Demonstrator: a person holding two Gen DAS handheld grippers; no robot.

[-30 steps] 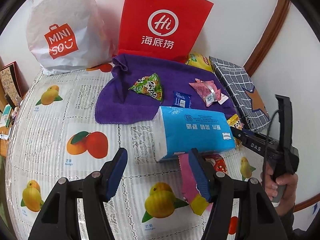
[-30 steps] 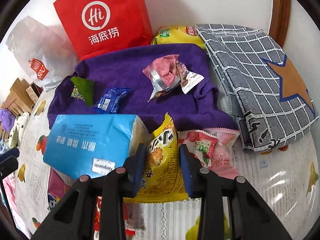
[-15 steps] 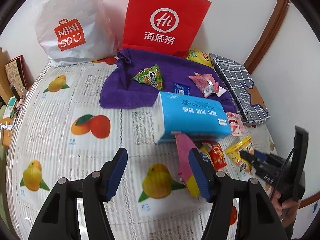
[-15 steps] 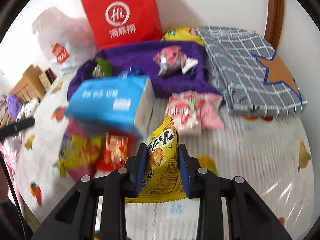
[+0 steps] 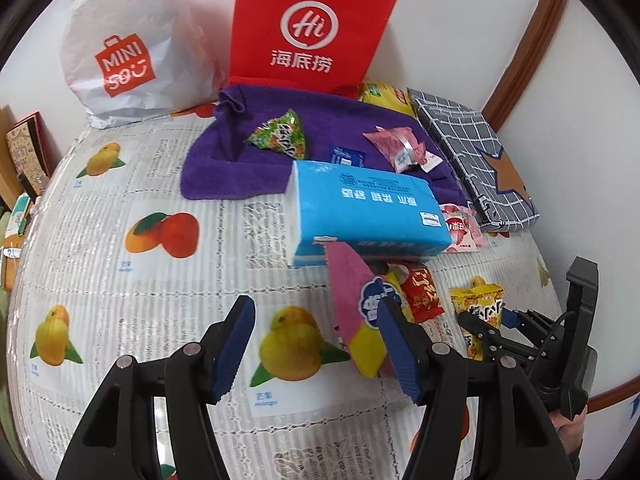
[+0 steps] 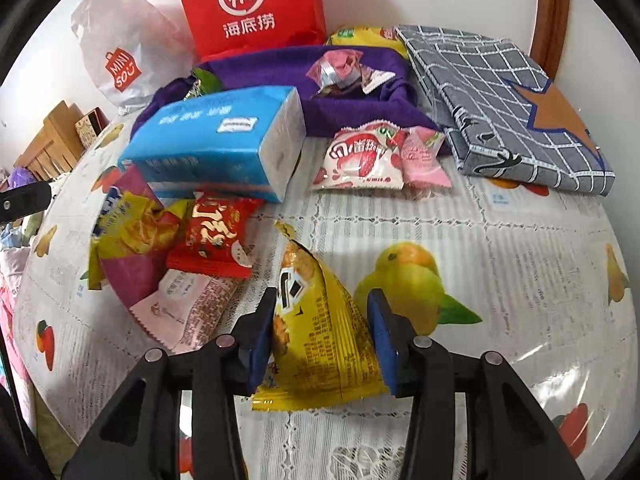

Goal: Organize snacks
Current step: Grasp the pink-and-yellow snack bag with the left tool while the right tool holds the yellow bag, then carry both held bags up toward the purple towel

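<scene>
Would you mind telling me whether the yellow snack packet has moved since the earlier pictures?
Yes. The yellow snack packet came toward the camera, away from the blue tissue pack, onto open tablecloth. The right gripper has just been opening, packet between its jaws.

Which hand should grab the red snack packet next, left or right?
Left. The left hand-held gripper is open and empty near the red packet; the right hand-held gripper, jaws just opening, has the yellow packet between them.

snacks (image 6: 168,236) half under tissue pack (image 6: 224,140)
</scene>
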